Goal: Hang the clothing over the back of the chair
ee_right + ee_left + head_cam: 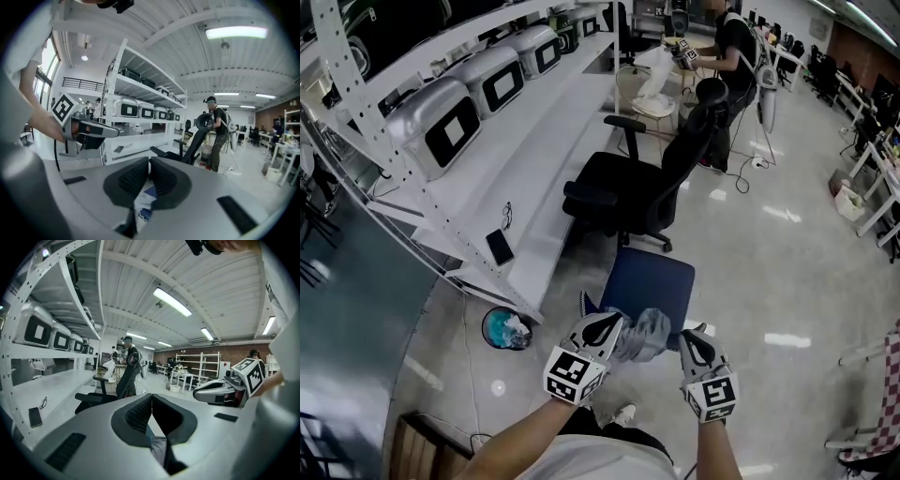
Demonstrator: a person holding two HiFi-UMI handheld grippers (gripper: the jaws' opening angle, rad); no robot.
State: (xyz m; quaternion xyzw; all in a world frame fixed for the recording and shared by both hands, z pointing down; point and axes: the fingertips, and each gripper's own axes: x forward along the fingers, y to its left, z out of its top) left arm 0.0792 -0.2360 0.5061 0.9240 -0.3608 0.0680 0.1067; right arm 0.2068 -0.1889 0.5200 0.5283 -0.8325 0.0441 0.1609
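One big white shelf rack (534, 150) is standing along the left. Two chairs are sitting on the floor: one black office chair (628, 192) by the rack and one blue chair (652, 281) just past the grippers. At least four gray boxes (441, 117) are sitting in a row on the rack. One piece of gray clothing (647, 334) is hanging bunched up between two grippers, near the blue chair's close edge. The left gripper (614, 323) is pinching one end, its jaws squeezed together on the cloth. The right gripper (689, 336) is pinching the other end the same way. One round bucket (506, 328) is sitting on the floor. One phone (499, 247) is lying on the low shelf.
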